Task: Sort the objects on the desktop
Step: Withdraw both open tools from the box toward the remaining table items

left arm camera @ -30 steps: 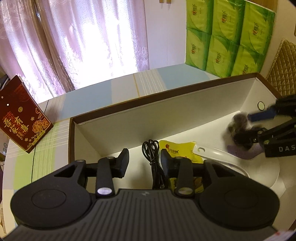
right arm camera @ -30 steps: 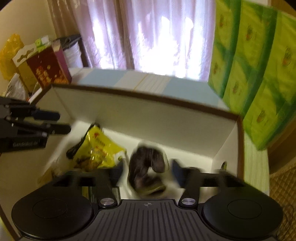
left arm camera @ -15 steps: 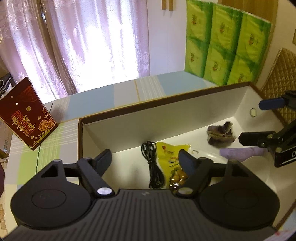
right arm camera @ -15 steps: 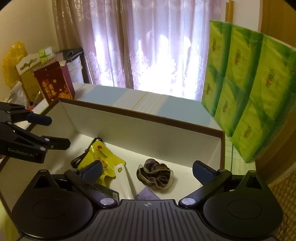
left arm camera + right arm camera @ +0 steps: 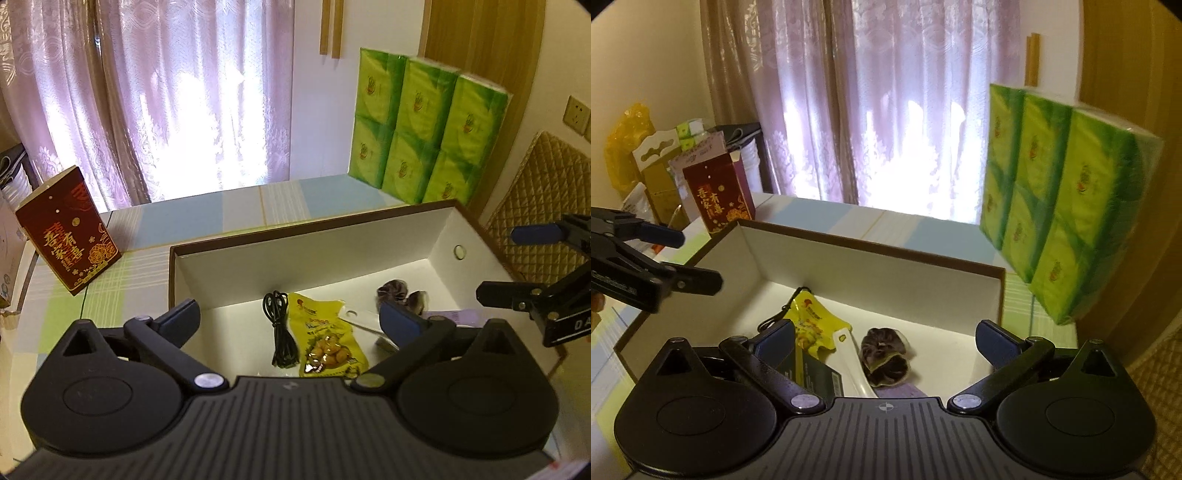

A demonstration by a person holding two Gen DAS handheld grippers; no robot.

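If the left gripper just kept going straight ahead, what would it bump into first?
Probably the yellow snack packet lying in the white cardboard box, beside the coiled black cable; the open left gripper points there, though depth is uncertain.

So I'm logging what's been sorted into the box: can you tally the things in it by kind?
Cable: 1
Snack bag: 1
White spoon: 1
Scrunchie: 1
Dark packet: 1
Purple card: 1
Total in the box: 6
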